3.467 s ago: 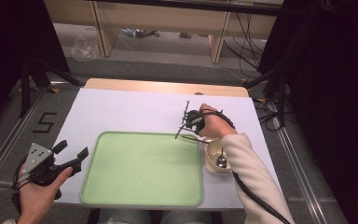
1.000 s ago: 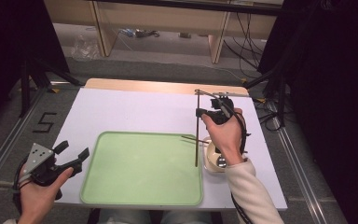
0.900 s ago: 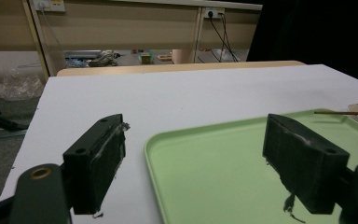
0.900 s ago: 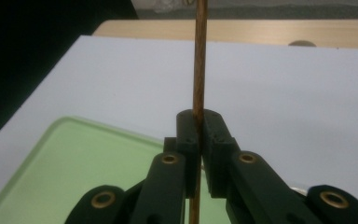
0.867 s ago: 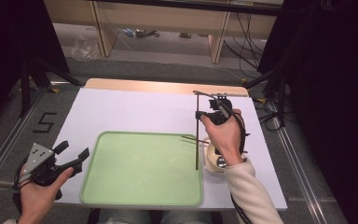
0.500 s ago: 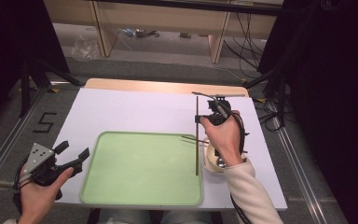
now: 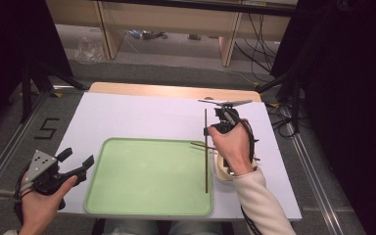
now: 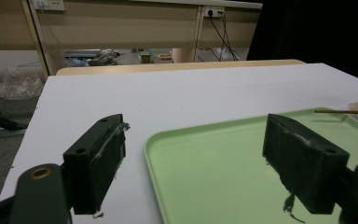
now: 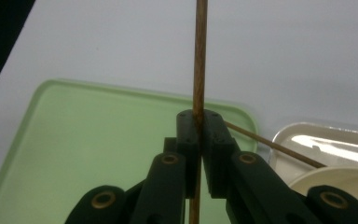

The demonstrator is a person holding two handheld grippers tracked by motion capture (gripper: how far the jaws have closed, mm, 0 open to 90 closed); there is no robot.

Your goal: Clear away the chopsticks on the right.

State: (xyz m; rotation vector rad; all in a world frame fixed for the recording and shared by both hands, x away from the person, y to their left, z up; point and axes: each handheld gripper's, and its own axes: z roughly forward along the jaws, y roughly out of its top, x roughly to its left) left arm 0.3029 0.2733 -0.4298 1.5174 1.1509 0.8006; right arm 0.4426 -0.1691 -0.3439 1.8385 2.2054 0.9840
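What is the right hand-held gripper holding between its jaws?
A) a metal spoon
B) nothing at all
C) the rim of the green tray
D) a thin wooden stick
D: in the right gripper view the right hand-held gripper is shut on a thin wooden stick, which runs up between its jaws above the green tray.

Left gripper [image 7: 73, 166]: black, two block-shaped jaws, brass-coloured pivot pins, grey three-cornered plate with dark dots. Right gripper [image 9: 198, 126]: black, matching pins. Right forearm: cream-white long sleeve [image 7: 262, 203], seemingly knitted.
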